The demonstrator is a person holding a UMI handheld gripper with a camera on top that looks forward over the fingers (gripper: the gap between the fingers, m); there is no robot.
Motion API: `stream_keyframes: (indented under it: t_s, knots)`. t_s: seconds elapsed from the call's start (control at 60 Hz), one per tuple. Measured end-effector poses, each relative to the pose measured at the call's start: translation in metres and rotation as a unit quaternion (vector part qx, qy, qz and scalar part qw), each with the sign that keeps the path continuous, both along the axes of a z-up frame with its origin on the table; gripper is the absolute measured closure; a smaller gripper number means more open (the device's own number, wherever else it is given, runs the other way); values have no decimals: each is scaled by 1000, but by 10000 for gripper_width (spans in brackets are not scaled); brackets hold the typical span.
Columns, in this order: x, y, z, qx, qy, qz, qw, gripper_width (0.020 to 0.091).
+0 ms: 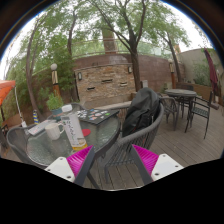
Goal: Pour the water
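Gripper point(104, 160) jaws open, holding nothing; 1 chair point(128, 140) back stands between the fingers. Water bottle point(72, 128) stands on glass table point(50, 145) at 10 o'clock, beside a cup point(53, 130).

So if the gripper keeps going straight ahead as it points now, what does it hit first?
Probably the metal chair: its backrest stands just ahead of the open gripper, between the fingers' line. The bottle on the glass table sits off to the side. Depth is uncertain.
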State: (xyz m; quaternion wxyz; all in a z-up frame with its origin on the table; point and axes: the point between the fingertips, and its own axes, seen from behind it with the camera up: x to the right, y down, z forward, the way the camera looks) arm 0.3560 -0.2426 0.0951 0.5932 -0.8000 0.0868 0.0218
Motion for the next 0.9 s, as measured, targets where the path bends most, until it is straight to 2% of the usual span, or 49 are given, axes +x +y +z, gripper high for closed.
stream_keyframes:
  t_s: [0.2,0.333,0.45,0.533,0.667,0.9]
  knots:
    - [-1,0,26,49,-30,31,998,269]
    - [-3,0,64,100,-74,33,992,271]
    - [-24,17,95,125,-75,43,988,272]
    - [-48,36,103,119,-81,53,988,267]
    - [-69,79,103,112,-95,37,989,279]
    - [-64,167,75,81,-111,-24,990,280]
